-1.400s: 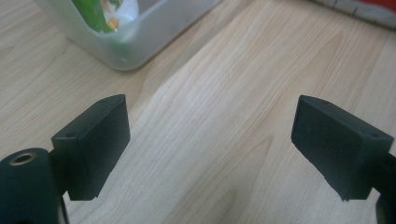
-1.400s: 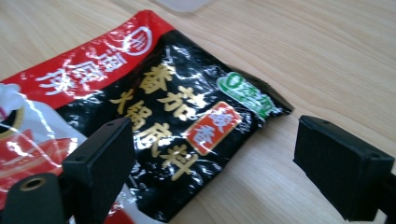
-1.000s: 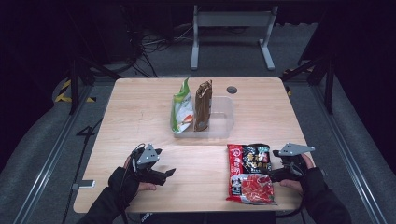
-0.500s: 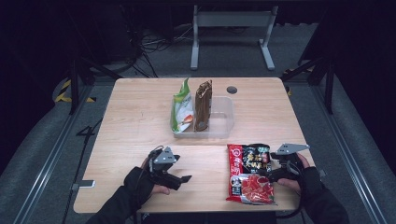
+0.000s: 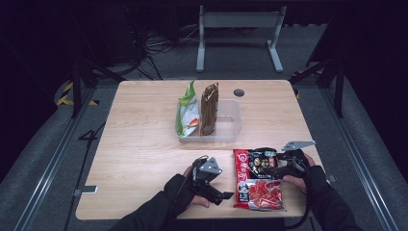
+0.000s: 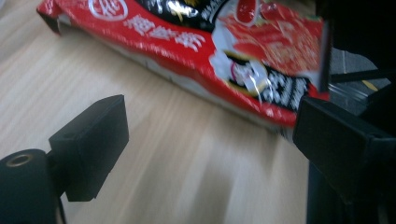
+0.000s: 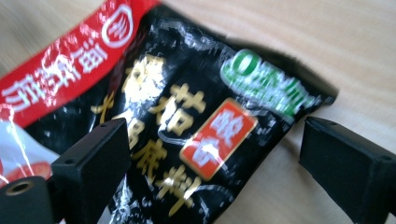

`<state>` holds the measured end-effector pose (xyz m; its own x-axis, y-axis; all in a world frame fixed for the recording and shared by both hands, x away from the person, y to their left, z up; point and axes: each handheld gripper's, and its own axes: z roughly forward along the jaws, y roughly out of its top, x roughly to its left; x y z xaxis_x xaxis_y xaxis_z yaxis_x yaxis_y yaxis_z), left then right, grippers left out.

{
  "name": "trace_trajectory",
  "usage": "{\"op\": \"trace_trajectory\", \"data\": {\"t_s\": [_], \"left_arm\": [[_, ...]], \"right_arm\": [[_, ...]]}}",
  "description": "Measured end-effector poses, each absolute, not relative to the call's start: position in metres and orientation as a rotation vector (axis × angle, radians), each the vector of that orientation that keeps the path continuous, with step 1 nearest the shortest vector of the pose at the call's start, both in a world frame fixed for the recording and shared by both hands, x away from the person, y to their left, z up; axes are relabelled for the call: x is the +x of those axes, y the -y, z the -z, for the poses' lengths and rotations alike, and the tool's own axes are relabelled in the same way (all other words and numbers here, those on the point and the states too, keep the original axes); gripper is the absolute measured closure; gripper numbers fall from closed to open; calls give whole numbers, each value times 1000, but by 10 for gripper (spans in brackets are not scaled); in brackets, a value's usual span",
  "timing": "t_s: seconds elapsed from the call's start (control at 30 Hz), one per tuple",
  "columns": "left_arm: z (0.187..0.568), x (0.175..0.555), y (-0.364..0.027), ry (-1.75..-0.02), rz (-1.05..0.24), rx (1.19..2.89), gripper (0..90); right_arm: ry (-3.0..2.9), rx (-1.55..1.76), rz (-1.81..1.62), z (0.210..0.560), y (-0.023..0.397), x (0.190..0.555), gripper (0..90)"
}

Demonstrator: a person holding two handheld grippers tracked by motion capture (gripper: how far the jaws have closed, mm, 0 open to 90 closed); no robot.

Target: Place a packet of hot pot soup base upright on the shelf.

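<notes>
The red-and-black sauce packet (image 5: 258,179) lies flat near the desk's (image 5: 144,144) front right edge, between the two grippers. The left gripper (image 5: 222,196), jaws apart, points at its left edge without touching it. The right gripper (image 5: 275,169), jaws also apart, straddles the packet's glossy, crinkled black corner bearing gold characters.

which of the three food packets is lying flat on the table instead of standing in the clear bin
The red and black packet, flat on the table between the two grippers. The green packet and brown packet stand upright in the clear bin.
</notes>
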<state>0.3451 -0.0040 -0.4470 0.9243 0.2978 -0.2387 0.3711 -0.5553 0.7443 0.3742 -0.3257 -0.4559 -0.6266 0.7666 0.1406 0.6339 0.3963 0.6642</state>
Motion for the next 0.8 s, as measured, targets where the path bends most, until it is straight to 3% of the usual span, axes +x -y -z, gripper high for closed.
{"op": "trace_trajectory", "data": {"t_s": [0.27,0.57,0.8], "left_arm": [[457,392,27,-630,173,2162,112],[465,417,37,-708,216,2166,128],[467,425,37,-736,201,2140,250]], "right_arm": [[-2518,1191,-1054,458,322,357,101],[-2538,1152,-1064,458,315,350,113],[-2578,1096,-1069,458,306,346,141]]}}
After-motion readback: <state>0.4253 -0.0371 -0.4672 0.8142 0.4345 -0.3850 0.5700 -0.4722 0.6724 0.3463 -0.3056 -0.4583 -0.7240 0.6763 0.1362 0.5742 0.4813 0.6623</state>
